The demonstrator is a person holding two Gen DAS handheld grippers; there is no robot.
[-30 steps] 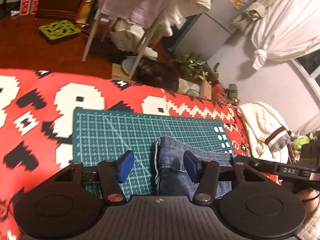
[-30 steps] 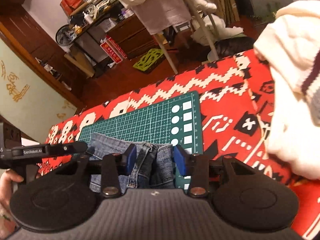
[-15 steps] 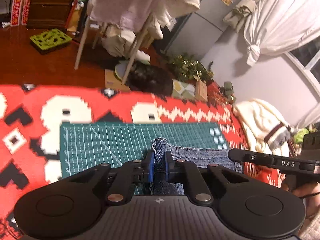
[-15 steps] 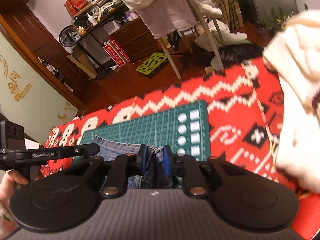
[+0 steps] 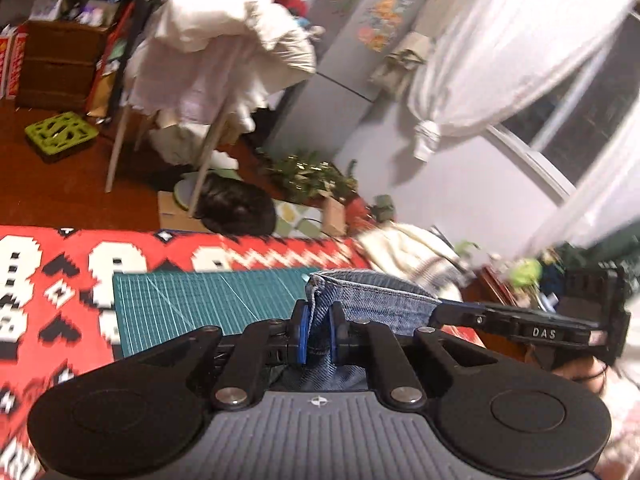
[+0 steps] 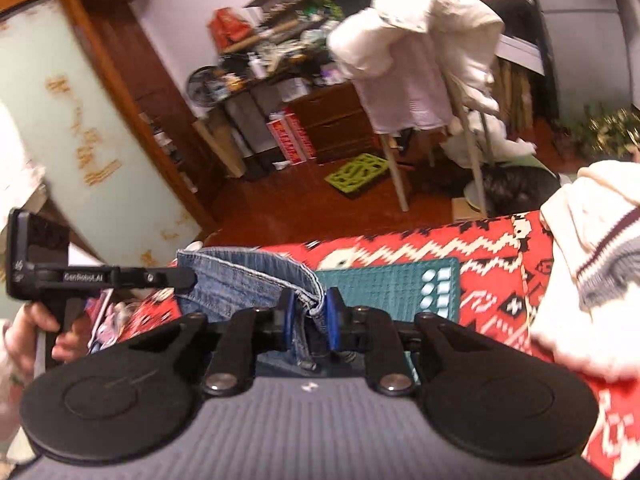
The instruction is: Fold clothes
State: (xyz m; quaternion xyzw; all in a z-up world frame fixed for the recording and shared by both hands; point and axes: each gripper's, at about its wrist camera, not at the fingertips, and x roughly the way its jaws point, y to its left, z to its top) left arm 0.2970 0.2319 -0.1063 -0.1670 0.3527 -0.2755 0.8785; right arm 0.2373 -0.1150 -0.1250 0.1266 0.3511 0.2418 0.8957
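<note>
- Two grippers, both clamped on one garment. Left gripper (image 5: 319,334): blue-padded fingers (image 5: 302,334) drawn nearly together, a fold of denim pinched between them.
- Right gripper (image 6: 308,322): blue fingers (image 6: 286,322) likewise closed on a stitched denim edge; its far end also showed in the left wrist view, entering from the right, marked "DAS".
- One pair of jeans (image 5: 368,300), blue denim, hem edge uppermost, raised off the surface and stretched between the two grippers; the rest hung below the fingers, out of sight behind the gripper bodies.
- One cutting mat (image 5: 200,304), green with a white grid, lying flat beneath and beyond the jeans; white circles and squares printed along one end, seen in the right wrist view.
- One patterned cloth (image 5: 80,264), red with white and black motifs, covering the work surface under the mat.
- One cream knit garment (image 6: 580,272) with dark stripes, heaped on the cloth to the right of the mat.
- One hand (image 6: 44,332), gripping the handle of the left gripper at the left edge of the right wrist view.
- One rack (image 5: 216,76) draped in white laundry, standing on the wooden floor beyond the surface.
- One lime-green tray (image 5: 60,134), on the floor near the rack.
- One white curtain (image 5: 508,48), knotted, beside the window; image blurred there.
</note>
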